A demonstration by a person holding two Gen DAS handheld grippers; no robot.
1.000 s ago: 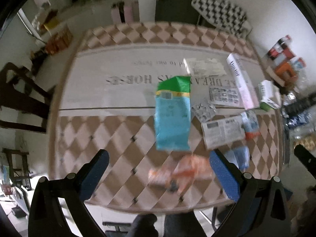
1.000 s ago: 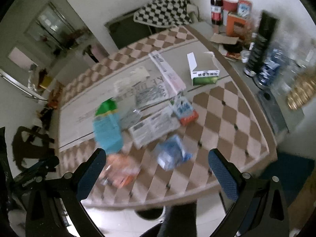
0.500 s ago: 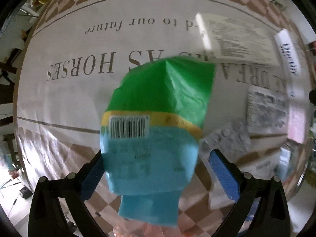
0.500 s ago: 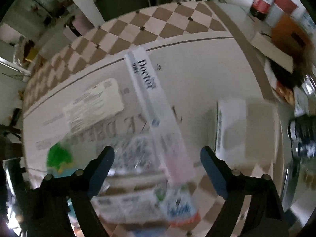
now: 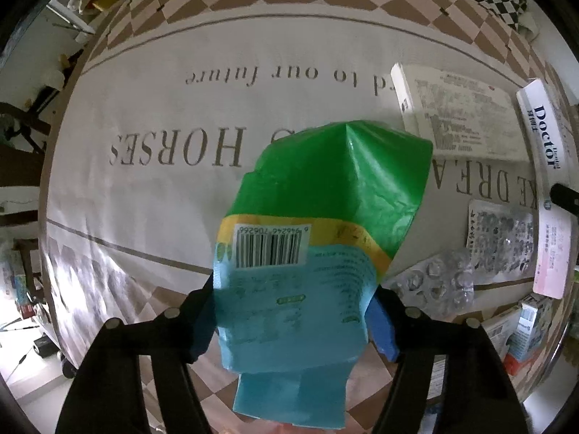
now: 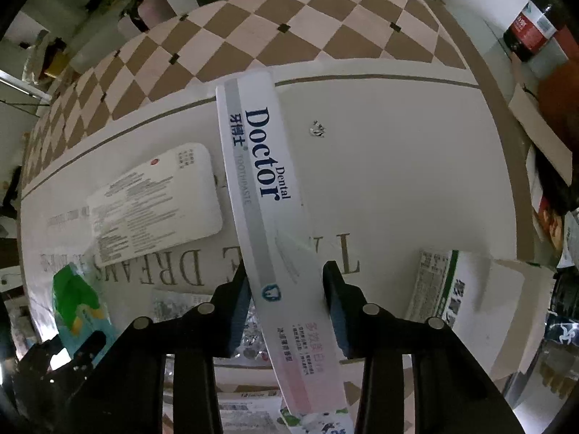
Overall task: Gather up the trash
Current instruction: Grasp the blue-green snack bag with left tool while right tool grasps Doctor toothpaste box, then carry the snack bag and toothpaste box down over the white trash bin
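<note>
A crumpled green and blue snack bag (image 5: 300, 253) lies on the table and fills the middle of the left wrist view. My left gripper (image 5: 295, 320) points down over it. Its jaws are closing, and both blue pads (image 5: 381, 325) touch the bag's sides. A long white toothpaste box (image 6: 271, 195) marked "Doctor" lies on the tablecloth in the right wrist view. My right gripper (image 6: 286, 307) straddles its lower half. Those jaws are closing too, with the pads (image 6: 334, 311) against the box's long edges. The same box (image 5: 546, 166) shows at the right edge of the left wrist view.
A flat white medicine box (image 6: 155, 202), blister packs (image 5: 434, 282), printed leaflets (image 5: 499, 242) and a white and green carton (image 6: 466, 307) lie around on the lettered tablecloth (image 6: 398, 166). Bottles (image 6: 532, 29) and cardboard stand past the table's right edge.
Both grippers came down close over the table. The left jaws narrowed onto the snack bag. The right one swung over to the toothpaste box and its jaws narrowed around it.
</note>
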